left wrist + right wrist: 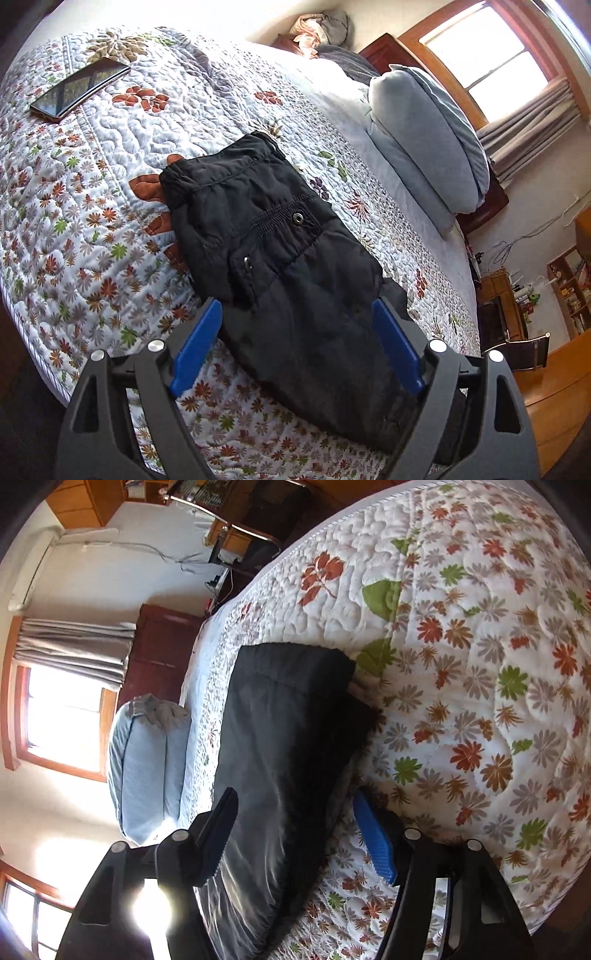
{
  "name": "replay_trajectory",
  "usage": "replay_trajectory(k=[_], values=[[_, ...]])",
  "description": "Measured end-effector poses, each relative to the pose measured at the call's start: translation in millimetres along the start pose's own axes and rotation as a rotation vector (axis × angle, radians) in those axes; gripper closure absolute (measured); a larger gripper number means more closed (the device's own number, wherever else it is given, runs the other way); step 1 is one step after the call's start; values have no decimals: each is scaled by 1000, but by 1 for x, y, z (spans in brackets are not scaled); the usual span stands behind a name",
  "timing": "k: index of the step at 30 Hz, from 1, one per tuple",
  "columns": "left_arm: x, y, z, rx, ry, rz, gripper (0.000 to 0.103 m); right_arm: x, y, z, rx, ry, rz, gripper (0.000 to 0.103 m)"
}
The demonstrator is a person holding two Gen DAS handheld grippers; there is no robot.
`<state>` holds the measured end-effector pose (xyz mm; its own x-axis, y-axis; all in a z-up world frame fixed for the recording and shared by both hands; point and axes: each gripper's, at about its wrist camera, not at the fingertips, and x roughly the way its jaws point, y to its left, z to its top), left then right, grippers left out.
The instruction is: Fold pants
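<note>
Black pants [280,251] lie folded on a floral quilt [92,229], waistband at the far end and a snap pocket on top. My left gripper [297,317] is open, its blue fingers [199,343] straddling the near end of the pants just above them. In the right wrist view the same pants [280,746] stretch away from me, with the folded edge far. My right gripper [295,823] is open, its jaws on either side of the near end of the pants. Neither gripper holds cloth.
A smartphone [79,88] lies on the quilt at the far left. Grey-blue pillows [424,147] sit by the wooden headboard [162,650] under a window [484,55]. The bed edge [33,306] drops to a wooden floor. Shelves and cables stand by the wall [565,280].
</note>
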<state>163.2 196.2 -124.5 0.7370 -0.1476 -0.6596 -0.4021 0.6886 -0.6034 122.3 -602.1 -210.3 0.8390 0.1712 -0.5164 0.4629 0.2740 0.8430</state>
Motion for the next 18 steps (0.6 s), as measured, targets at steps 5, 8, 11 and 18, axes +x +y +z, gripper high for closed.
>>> replay_trajectory(k=[5, 8, 11, 18], values=[[5, -6, -12, 16, 51, -16, 18, 4, -4, -5, -35, -10, 21, 39], [9, -7, -19, 4, 72, -13, 17, 13, 4, -4, -73, -11, 54, 59], [13, -10, -24, 14, 91, -9, 17, 20, 16, -9, -130, -17, 18, 84], [14, -11, -31, 32, 108, -3, 16, -11, 104, -43, -524, -133, -124, 92]])
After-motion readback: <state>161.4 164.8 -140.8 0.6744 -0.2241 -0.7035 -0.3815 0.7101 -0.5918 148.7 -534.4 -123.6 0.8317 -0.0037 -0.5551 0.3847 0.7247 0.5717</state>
